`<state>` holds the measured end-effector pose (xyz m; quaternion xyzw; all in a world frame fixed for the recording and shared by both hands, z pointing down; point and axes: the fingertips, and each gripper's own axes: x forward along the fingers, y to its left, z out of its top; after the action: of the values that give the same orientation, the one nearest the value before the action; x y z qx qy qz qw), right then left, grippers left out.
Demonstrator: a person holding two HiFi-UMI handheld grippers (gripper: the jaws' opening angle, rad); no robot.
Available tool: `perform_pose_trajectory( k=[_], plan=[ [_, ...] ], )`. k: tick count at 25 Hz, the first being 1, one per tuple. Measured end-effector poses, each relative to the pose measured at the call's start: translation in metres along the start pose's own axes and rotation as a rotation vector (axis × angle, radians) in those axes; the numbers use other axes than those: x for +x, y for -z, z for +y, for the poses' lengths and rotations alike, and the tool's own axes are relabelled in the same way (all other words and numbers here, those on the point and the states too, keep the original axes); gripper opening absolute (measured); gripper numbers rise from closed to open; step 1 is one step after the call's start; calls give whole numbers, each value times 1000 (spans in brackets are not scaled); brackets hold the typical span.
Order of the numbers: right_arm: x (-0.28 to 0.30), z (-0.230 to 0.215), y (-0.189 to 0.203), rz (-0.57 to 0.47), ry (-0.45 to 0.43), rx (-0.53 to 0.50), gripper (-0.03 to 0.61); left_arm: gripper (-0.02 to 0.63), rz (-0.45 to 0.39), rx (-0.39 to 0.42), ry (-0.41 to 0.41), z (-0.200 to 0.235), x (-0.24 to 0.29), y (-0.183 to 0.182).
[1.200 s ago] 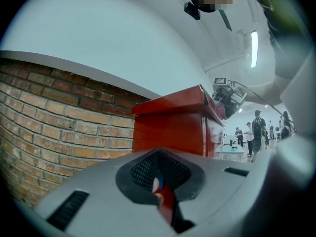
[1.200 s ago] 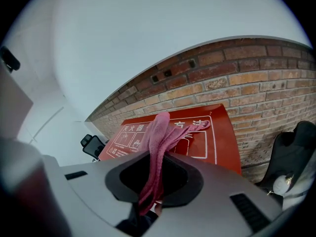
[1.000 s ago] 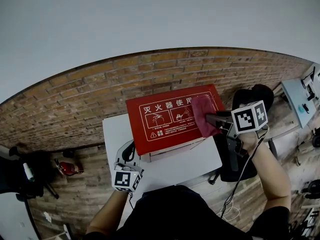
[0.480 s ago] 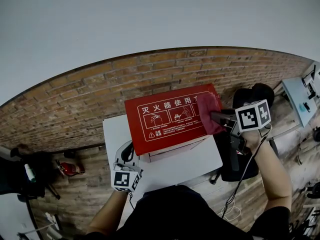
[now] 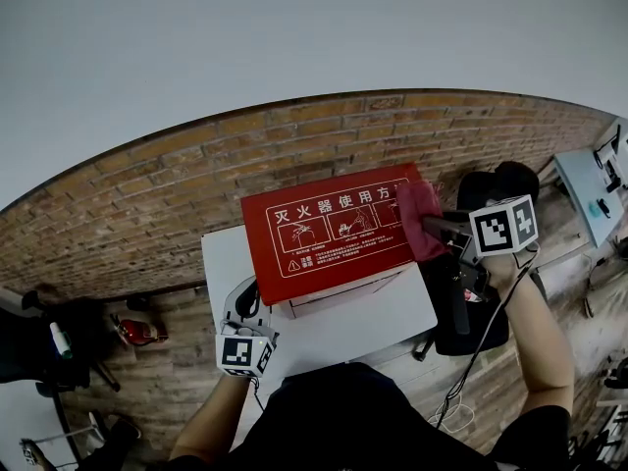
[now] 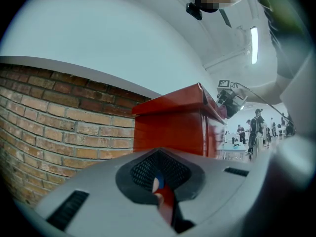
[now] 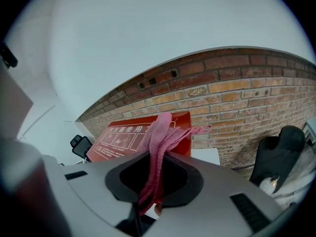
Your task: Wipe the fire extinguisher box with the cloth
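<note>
The red fire extinguisher box (image 5: pixel 324 234) lies on a white table (image 5: pixel 358 327), its printed lid facing up. My right gripper (image 5: pixel 428 226) is shut on a pink cloth (image 5: pixel 417 214), which rests on the lid's right end. In the right gripper view the cloth (image 7: pixel 160 137) hangs out of the jaws of that gripper (image 7: pixel 150 201), over the box (image 7: pixel 121 137). My left gripper (image 5: pixel 250 290) sits low at the box's front left corner, shut and holding nothing. The left gripper view looks past that gripper (image 6: pixel 160 187) at the box's red side (image 6: pixel 170 127).
A brick wall (image 5: pixel 196 175) runs behind the table. A black chair (image 5: pixel 491 189) stands right of the box, beyond the table edge. A small red extinguisher (image 5: pixel 132 330) lies on the floor at the left. A cable hangs from my right gripper.
My right gripper has slid the pink cloth rightward along the lid toward its right edge. The left gripper has stayed in place.
</note>
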<state>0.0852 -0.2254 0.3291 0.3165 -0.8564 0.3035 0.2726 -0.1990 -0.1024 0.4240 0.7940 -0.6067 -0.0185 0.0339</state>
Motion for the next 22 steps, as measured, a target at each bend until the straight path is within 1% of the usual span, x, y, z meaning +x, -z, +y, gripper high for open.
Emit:
perform_pose_trajectory(
  k=[13, 16, 22],
  plan=[
    [-13, -22, 2, -10, 34, -41, 61, 29, 15, 20, -21, 1, 1, 0],
    [-15, -27, 2, -15, 32, -35, 61, 29, 14, 17, -28, 2, 1, 2],
    [-20, -40, 5, -17, 15, -28, 61, 29, 30, 35, -54, 4, 3, 0]
  ],
)
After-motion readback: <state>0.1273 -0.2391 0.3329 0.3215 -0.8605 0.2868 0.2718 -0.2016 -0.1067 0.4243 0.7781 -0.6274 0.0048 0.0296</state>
